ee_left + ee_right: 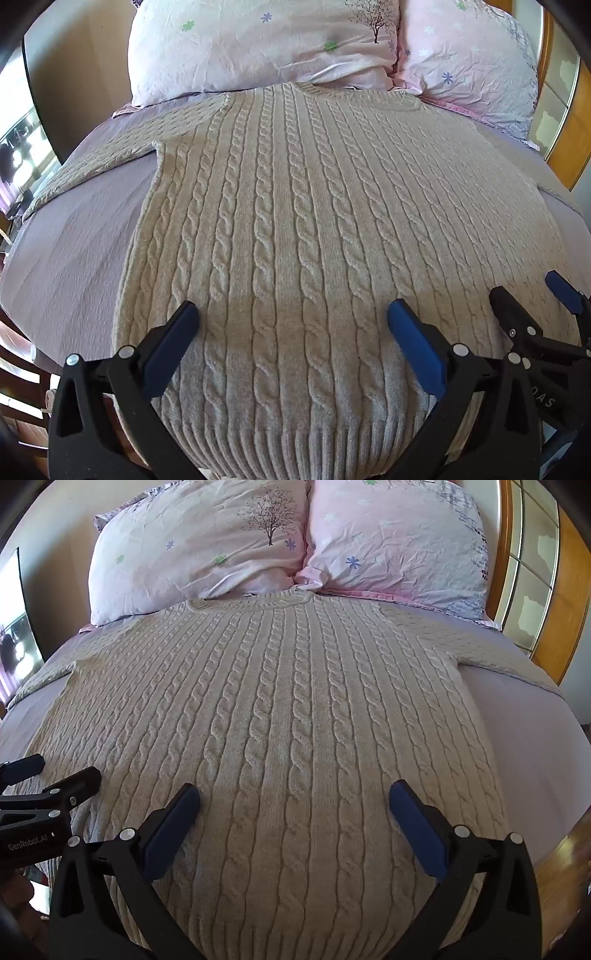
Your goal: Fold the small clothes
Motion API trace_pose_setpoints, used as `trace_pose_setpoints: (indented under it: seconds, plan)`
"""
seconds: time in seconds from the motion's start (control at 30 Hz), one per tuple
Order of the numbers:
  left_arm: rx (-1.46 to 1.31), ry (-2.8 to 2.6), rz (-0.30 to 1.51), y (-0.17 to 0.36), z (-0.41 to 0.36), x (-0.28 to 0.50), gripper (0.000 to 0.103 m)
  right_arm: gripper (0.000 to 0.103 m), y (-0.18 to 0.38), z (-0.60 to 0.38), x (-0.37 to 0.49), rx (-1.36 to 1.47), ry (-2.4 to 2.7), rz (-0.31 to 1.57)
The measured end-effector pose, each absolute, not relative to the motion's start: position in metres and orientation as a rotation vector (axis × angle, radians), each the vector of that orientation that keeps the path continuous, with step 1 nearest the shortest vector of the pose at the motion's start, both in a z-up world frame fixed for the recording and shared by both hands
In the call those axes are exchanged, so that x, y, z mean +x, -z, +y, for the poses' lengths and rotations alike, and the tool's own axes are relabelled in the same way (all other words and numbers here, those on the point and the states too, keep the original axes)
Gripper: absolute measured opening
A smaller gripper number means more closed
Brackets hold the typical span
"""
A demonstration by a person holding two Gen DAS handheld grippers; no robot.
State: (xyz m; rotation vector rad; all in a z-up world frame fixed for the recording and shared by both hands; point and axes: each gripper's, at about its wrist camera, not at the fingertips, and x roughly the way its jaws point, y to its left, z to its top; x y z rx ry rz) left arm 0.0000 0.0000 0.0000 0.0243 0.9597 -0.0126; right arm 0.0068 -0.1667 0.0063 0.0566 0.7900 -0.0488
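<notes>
A beige cable-knit sweater (295,221) lies flat on the bed, collar toward the pillows and ribbed hem nearest me; it also shows in the right wrist view (280,709). Its sleeves spread out to both sides. My left gripper (293,314) is open and empty, hovering over the lower left part of the sweater near the hem. My right gripper (294,794) is open and empty over the lower right part. The right gripper shows at the right edge of the left wrist view (532,291), and the left gripper shows at the left edge of the right wrist view (59,770).
The bed has a lilac sheet (66,258). Two pink floral pillows (199,546) (399,539) lie at the head of the bed. A wooden frame with glass panes (532,572) stands on the right. A dark screen (14,627) stands at left.
</notes>
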Motion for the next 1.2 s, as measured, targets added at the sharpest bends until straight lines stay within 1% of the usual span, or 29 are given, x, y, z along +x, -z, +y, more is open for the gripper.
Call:
trace_pose_setpoints:
  seconds: [1.2]
  plan:
    - [0.025,0.012,0.949,-0.0004,0.0,-0.0003,0.101,0.102,-0.0074,-0.1669,0.0065,0.057,0.048,0.789]
